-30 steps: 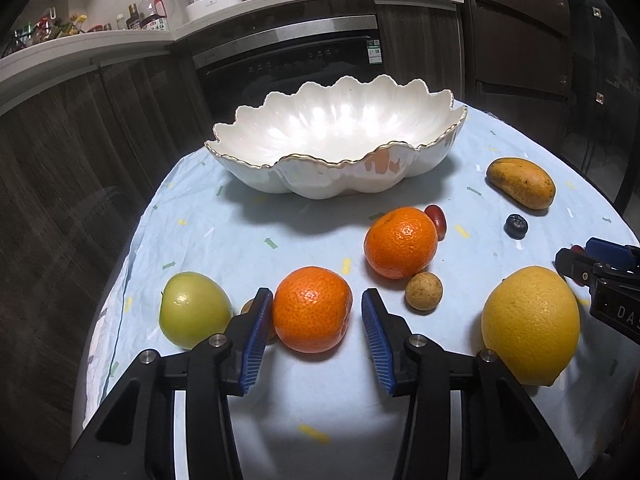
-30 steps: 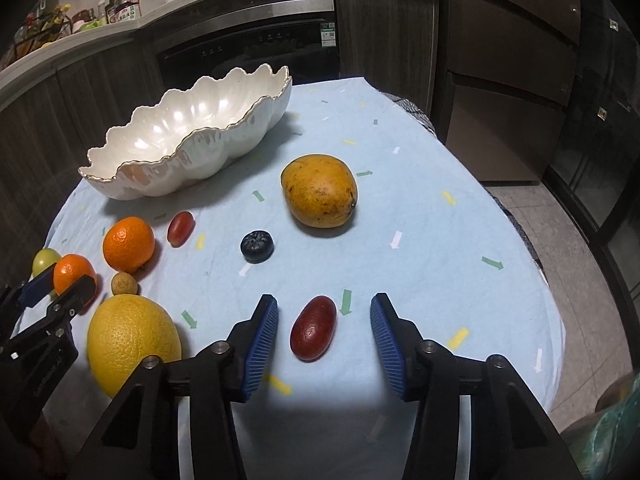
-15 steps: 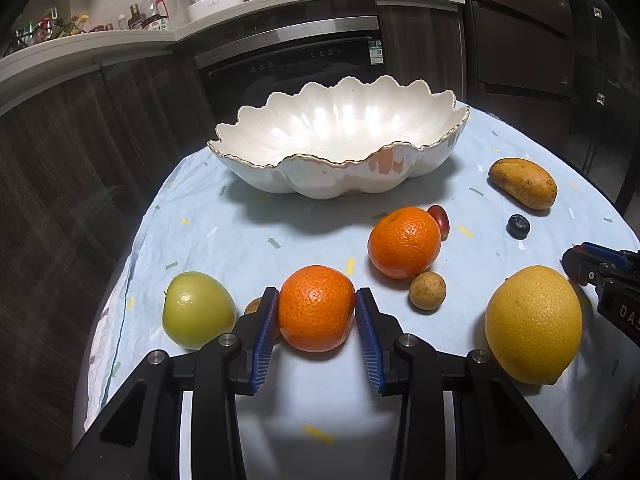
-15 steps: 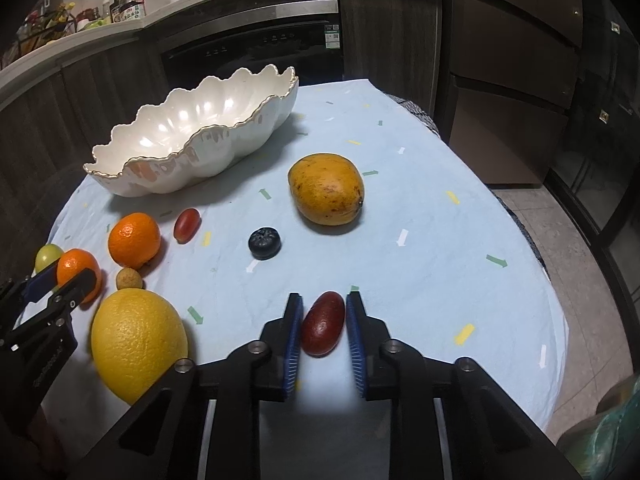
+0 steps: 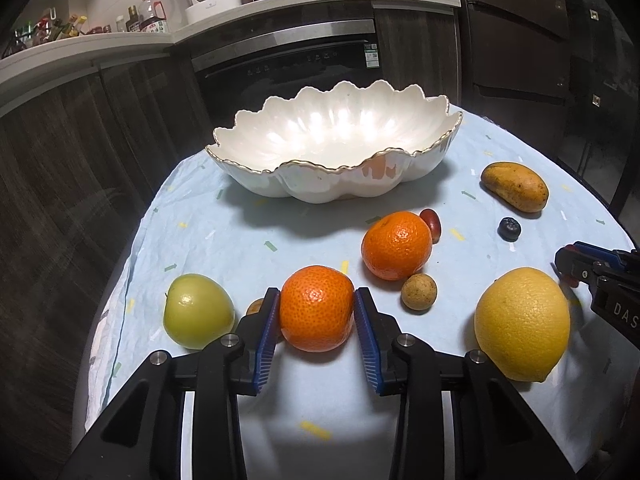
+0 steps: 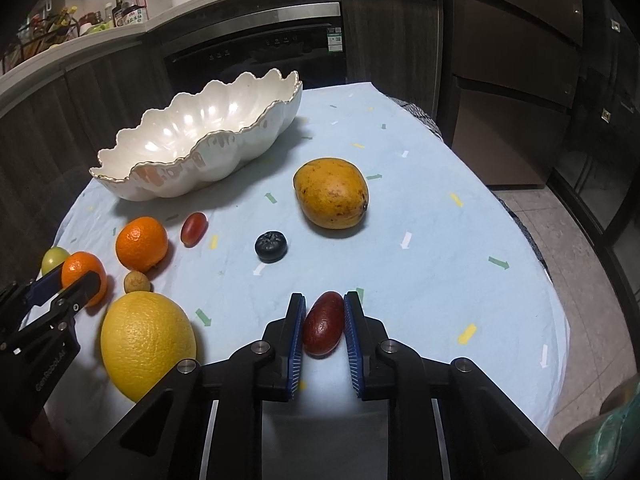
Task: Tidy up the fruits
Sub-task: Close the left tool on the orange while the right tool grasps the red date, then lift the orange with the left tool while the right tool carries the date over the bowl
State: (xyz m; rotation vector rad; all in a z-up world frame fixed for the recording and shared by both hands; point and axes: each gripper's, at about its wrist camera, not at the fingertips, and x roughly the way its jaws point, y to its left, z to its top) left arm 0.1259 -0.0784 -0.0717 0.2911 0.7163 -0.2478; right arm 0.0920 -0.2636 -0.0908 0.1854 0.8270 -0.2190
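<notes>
My left gripper (image 5: 316, 310) is shut on a near orange (image 5: 316, 308) that rests on the pale blue cloth. My right gripper (image 6: 323, 322) is shut on a dark red oval fruit (image 6: 323, 323), low over the cloth. A white scalloped bowl (image 5: 320, 140) with a gold rim stands empty at the back; it also shows in the right wrist view (image 6: 196, 148). Loose fruit lies around: a second orange (image 5: 397, 245), a green apple (image 5: 198, 311), a big yellow citrus (image 5: 522, 323), a mango (image 6: 331, 192), a blueberry (image 6: 271, 246), a small red fruit (image 6: 193, 229) and a small brown fruit (image 5: 419, 292).
The round table's cloth (image 6: 440, 216) ends in a curved edge at the right and the left. Dark cabinets and an oven (image 5: 288, 68) stand behind the table. A counter (image 5: 80, 48) with bottles and a rice cooker runs along the back.
Both grippers have closed: the left onto the near orange, the right onto the dark red fruit. Both have moved slightly forward.
</notes>
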